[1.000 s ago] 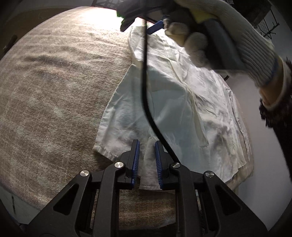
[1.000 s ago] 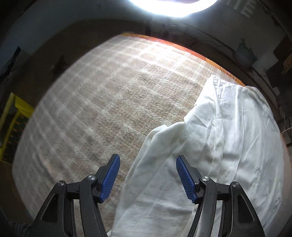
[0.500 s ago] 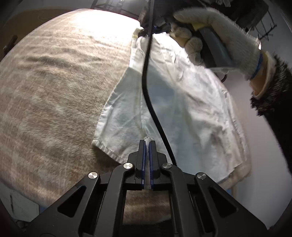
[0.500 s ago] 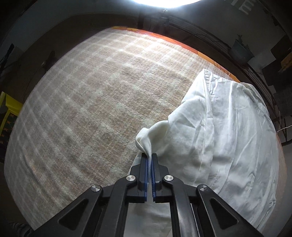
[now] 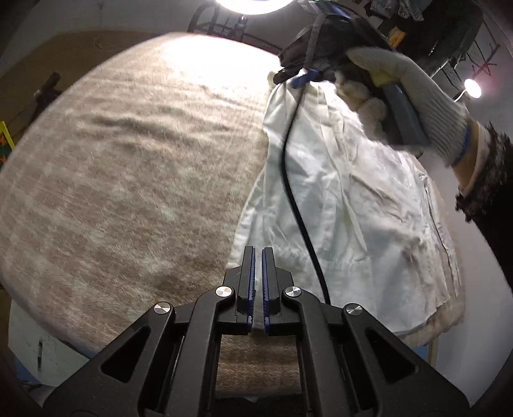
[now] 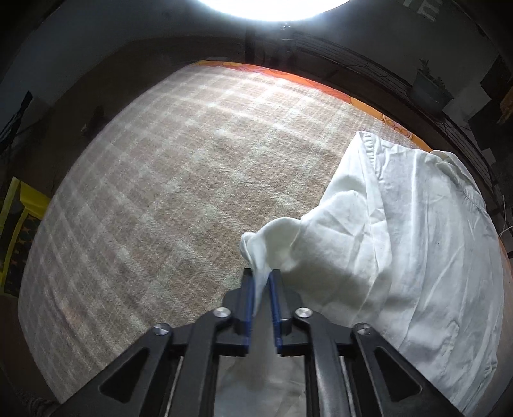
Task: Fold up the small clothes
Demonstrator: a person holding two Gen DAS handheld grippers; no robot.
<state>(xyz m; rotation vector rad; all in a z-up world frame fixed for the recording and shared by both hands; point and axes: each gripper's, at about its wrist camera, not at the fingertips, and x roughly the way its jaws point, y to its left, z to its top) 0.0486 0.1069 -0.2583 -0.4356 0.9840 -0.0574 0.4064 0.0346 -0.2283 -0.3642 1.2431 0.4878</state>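
A white garment (image 5: 352,199) lies on a beige checked blanket (image 5: 128,179), near its right edge. My left gripper (image 5: 258,253) is shut on the garment's near hem, with cloth showing between its jaws. My right gripper (image 6: 262,278) is shut on a bunched corner of the white garment (image 6: 400,231) and lifts it off the blanket (image 6: 192,179). In the left wrist view the right gripper (image 5: 301,80) shows at the garment's far end, held by a gloved hand (image 5: 407,89), with the cloth hanging from it.
A black cable (image 5: 298,208) runs across the garment toward my left gripper. The blanket's right edge (image 5: 449,320) drops off beside the garment. An orange border (image 6: 320,85) runs along the blanket's far edge. A bright lamp (image 6: 272,9) shines overhead.
Both grippers went from open to shut on the garment's edges. Both now lift the cloth, and the near hem has shifted left over the blanket.
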